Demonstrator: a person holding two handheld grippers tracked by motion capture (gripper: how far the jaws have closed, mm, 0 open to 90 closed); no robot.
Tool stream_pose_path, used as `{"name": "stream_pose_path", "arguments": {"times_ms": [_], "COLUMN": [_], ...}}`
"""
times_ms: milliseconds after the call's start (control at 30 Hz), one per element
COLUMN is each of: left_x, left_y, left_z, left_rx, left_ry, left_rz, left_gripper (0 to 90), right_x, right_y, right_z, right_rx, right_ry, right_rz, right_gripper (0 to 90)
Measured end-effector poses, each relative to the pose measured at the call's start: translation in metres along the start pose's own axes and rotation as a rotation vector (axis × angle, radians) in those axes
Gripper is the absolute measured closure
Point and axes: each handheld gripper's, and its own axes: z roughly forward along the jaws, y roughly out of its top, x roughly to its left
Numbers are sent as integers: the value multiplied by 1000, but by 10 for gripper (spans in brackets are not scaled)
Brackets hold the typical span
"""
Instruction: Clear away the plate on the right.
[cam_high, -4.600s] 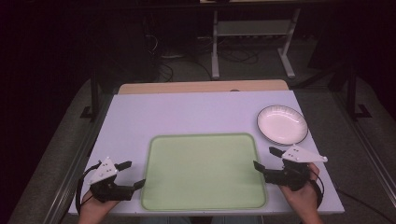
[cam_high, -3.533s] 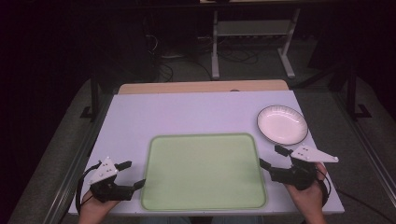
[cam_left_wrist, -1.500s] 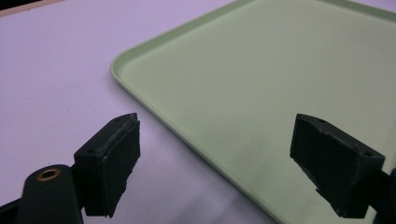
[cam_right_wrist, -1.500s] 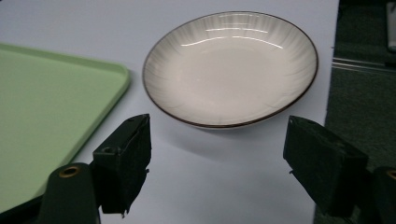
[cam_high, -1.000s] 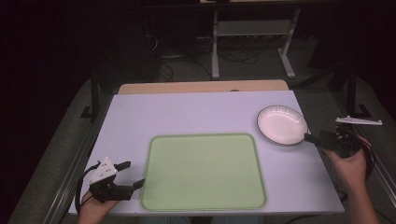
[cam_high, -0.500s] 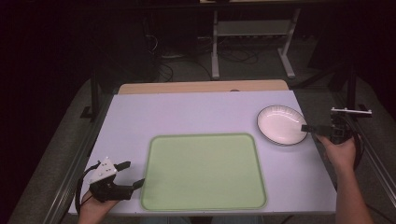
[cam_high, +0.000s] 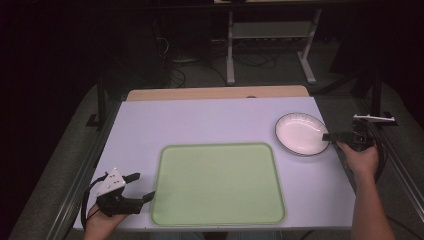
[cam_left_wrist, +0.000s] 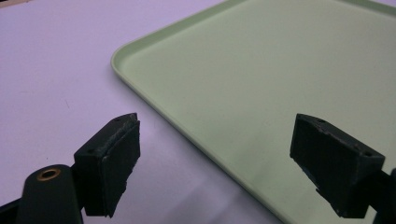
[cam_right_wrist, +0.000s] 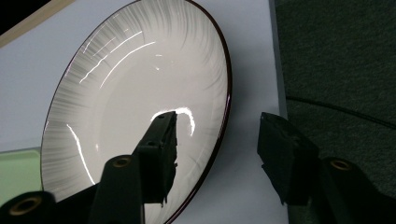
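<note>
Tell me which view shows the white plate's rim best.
The right gripper view: the white plate looms large there, its dark rim line and ribbed border sharp, with the right gripper open, its jaws straddling the near rim. The high view shows the whole plate small, near the table's right edge. The left gripper view looks at the green tray instead.

The tray (cam_high: 218, 184) lies near the table's (cam_high: 200, 120) front edge, the plate (cam_high: 300, 134) behind-right.
</note>
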Motion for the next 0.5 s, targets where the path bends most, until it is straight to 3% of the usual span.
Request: {"name": "stream_pose_path", "arguments": {"times_ms": [167,500], "left_x": [0,0], "left_y": [0,0], "left_z": [0,0], "left_rx": [1,2], "left_ry": [-2,-2], "left_rz": [1,1], "left_gripper": [159,159], "right_x": [-2,-5], "right_y": [2,1], "right_z": [4,7], "right_rx": [31,48], "right_ry": [12,32], "right_rz": [34,85], "right_gripper": [557,600]}}
